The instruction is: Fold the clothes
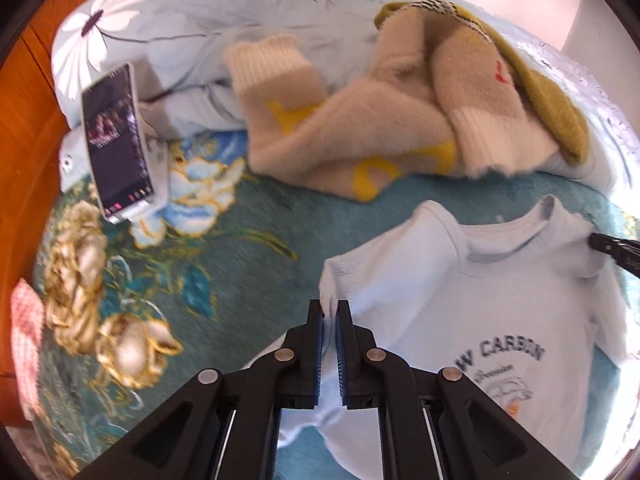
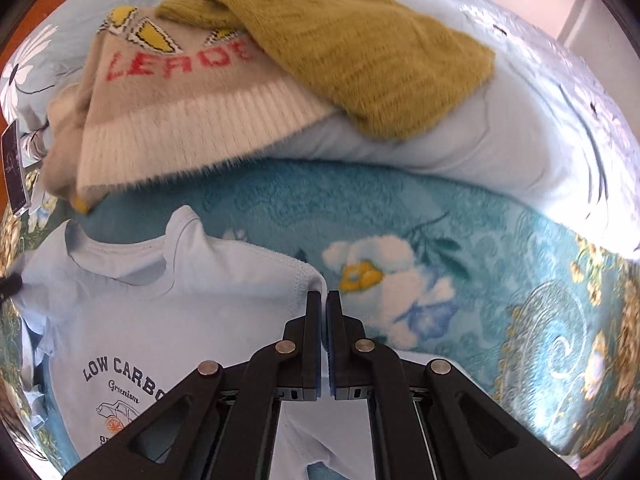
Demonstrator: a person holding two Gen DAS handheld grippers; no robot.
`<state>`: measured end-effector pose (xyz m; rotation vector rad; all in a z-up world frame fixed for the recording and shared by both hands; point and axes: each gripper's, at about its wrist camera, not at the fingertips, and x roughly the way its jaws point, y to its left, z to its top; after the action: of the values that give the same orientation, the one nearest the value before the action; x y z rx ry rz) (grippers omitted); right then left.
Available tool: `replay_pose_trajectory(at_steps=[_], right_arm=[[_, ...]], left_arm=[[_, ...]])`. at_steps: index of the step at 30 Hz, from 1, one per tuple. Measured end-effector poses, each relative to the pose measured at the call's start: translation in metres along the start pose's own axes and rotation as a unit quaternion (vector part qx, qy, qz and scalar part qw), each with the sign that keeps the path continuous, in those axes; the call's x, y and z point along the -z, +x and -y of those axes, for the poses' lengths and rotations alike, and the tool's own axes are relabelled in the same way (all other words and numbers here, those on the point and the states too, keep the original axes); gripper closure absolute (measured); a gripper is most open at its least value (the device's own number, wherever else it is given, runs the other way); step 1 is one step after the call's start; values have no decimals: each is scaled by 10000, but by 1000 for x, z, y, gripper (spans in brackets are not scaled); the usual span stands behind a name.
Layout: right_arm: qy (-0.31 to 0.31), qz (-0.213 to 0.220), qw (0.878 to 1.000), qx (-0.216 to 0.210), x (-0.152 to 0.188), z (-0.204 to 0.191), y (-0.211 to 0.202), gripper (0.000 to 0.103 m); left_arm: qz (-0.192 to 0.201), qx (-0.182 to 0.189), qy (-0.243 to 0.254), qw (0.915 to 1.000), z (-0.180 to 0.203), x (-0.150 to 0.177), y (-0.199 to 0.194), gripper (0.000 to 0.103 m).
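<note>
A pale blue T-shirt (image 1: 500, 312) with a dark "LOW CARBON" print lies front-up on a teal flowered blanket (image 1: 240, 256). My left gripper (image 1: 330, 308) is shut on the shirt's left shoulder edge, cloth pinched between the blue pads. In the right wrist view the same T-shirt (image 2: 168, 320) fills the lower left, and my right gripper (image 2: 324, 300) is shut on its other shoulder corner. The right gripper's tip (image 1: 612, 246) shows at the left view's right edge; the left gripper's tip (image 2: 10, 284) shows at the right view's left edge.
A beige fluffy sweater (image 1: 360, 136) and an olive-green knit (image 2: 352, 52) lie heaped on a pale blue flowered quilt (image 1: 192, 12) beyond the shirt. A phone (image 1: 116, 140) leans propped at the left. A wooden bed frame (image 1: 24, 128) runs along the left.
</note>
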<state>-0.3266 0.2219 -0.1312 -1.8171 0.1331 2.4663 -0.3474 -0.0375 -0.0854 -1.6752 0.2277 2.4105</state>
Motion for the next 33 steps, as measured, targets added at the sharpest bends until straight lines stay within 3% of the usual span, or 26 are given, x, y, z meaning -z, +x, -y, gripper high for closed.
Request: replay_pose_trajectory(at_steps=[2, 4, 5, 6, 7, 8, 12, 15, 24, 27, 31, 33], right_arm=[[71, 14, 10000, -39, 0, 2, 1, 101], [104, 53, 9999, -87, 0, 1, -1, 100], [107, 79, 9999, -106, -1, 1, -2, 97], [86, 107, 9999, -102, -1, 0, -5, 86], [68, 141, 9998, -92, -1, -2, -7, 67], [63, 206, 9997, -86, 0, -2, -12, 61], [29, 532, 9974, -493, 20, -7, -49, 60], [-51, 526, 9958, -752, 54, -6, -65, 60], [72, -399, 9900, -1353, 194, 13, -71, 60], [432, -657, 9842, -1587, 223, 24, -68, 60], [640, -884, 9801, -1656, 249, 34, -68, 60], [743, -922, 9785, -1690, 256, 39, -67, 60]], left_arm=[[-30, 72, -6, 10000, 2, 2, -4, 82], [-22, 198, -48, 9998, 2, 4, -10, 61], [21, 227, -107, 9997, 1, 6, -16, 47], [64, 256, -167, 9995, 0, 7, -21, 43], [106, 285, -227, 9993, -1, 9, -26, 43], [150, 314, -290, 9990, -3, 11, -31, 43], [245, 624, -921, 9935, -14, 50, -51, 43], [11, 878, -1261, 9881, -10, 92, -50, 43], [-744, 1458, -1553, 9742, 35, 204, -35, 46], [-827, 1514, -1591, 9721, 45, 220, -30, 57], [-834, 1506, -1607, 9719, 55, 227, -23, 62], [-828, 1522, -1713, 9699, 56, 225, -22, 80]])
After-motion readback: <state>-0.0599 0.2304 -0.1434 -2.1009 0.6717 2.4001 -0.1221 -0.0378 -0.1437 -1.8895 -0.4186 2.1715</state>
